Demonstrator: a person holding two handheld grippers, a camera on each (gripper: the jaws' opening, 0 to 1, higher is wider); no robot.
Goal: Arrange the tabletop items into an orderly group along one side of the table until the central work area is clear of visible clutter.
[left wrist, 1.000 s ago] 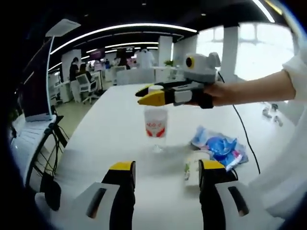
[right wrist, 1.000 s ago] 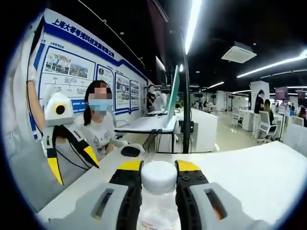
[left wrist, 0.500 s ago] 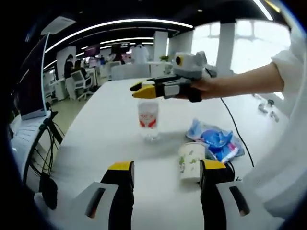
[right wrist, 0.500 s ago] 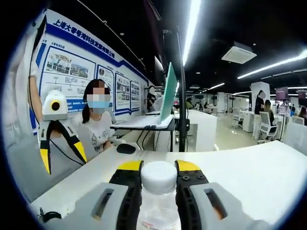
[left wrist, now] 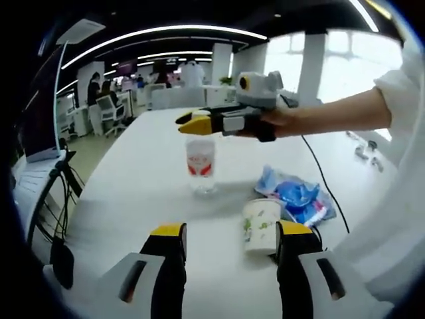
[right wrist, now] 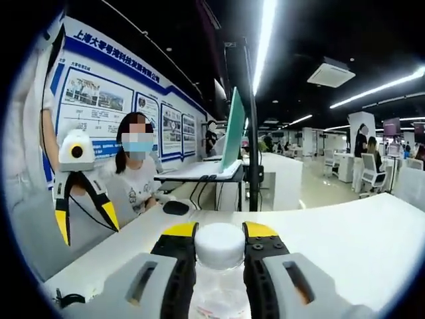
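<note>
My right gripper (right wrist: 220, 249) stays clamped on bottle (left wrist: 200, 165), now standing on bench (left wrist: 153, 179); left gripper (left wrist: 228, 234) apart, nearing cup (left wrist: 259, 226).

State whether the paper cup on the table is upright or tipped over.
Upright: the paper cup stands on its base on the table, open rim up.

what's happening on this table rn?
A person with a two-jaw gripper in each hand is tidying a white table. The right gripper is shut on the cap of a clear water bottle. The left gripper is open, near a paper cup. A blue plastic packet lies beside the cup.
</note>
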